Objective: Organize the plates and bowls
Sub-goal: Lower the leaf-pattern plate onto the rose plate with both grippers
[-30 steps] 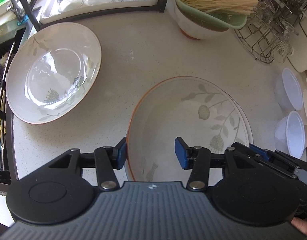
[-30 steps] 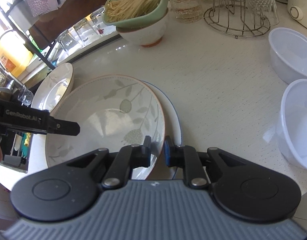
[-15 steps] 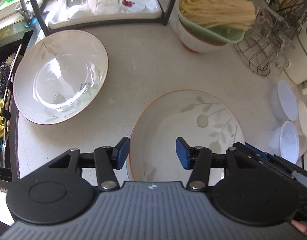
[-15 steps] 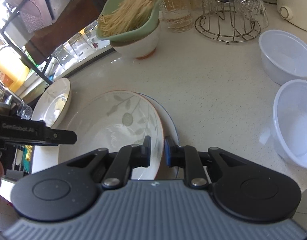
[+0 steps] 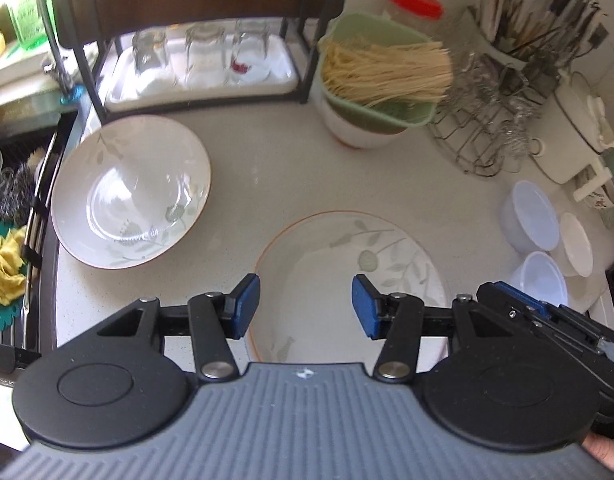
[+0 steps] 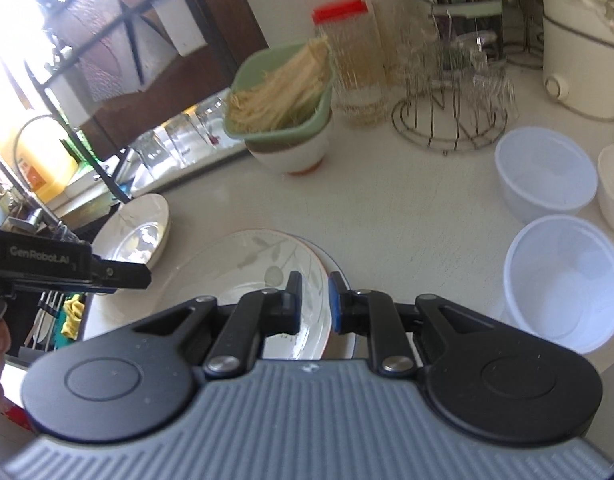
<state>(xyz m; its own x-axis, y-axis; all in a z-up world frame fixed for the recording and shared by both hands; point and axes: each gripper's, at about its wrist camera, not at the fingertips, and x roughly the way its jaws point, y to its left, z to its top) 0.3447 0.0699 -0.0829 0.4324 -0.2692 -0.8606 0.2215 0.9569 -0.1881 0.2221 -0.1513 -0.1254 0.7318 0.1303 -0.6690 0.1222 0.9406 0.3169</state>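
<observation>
A leaf-patterned plate with an orange rim (image 5: 347,264) lies near the counter's front edge; it also shows in the right wrist view (image 6: 247,268), resting over a blue-rimmed plate (image 6: 341,280). My right gripper (image 6: 313,304) is shut on the leaf plate's right rim. My left gripper (image 5: 305,308) is open and empty, above the same plate's near side. A second leaf-patterned plate (image 5: 131,192) lies to the left, also seen from the right wrist (image 6: 135,232). Three white bowls (image 5: 531,220) stand at the right; two of them show large (image 6: 563,280).
A green dish of dry noodles on a white bowl (image 5: 371,92) stands at the back. A wire glass rack (image 5: 487,120) and a utensil holder are behind right. A black shelf with a tray of glasses (image 5: 203,68) is at back left. The sink (image 5: 15,208) lies left.
Both grippers have pulled back and risen, so the plates look smaller and more of the counter's back shows. The right gripper keeps its grip on the plate rim.
</observation>
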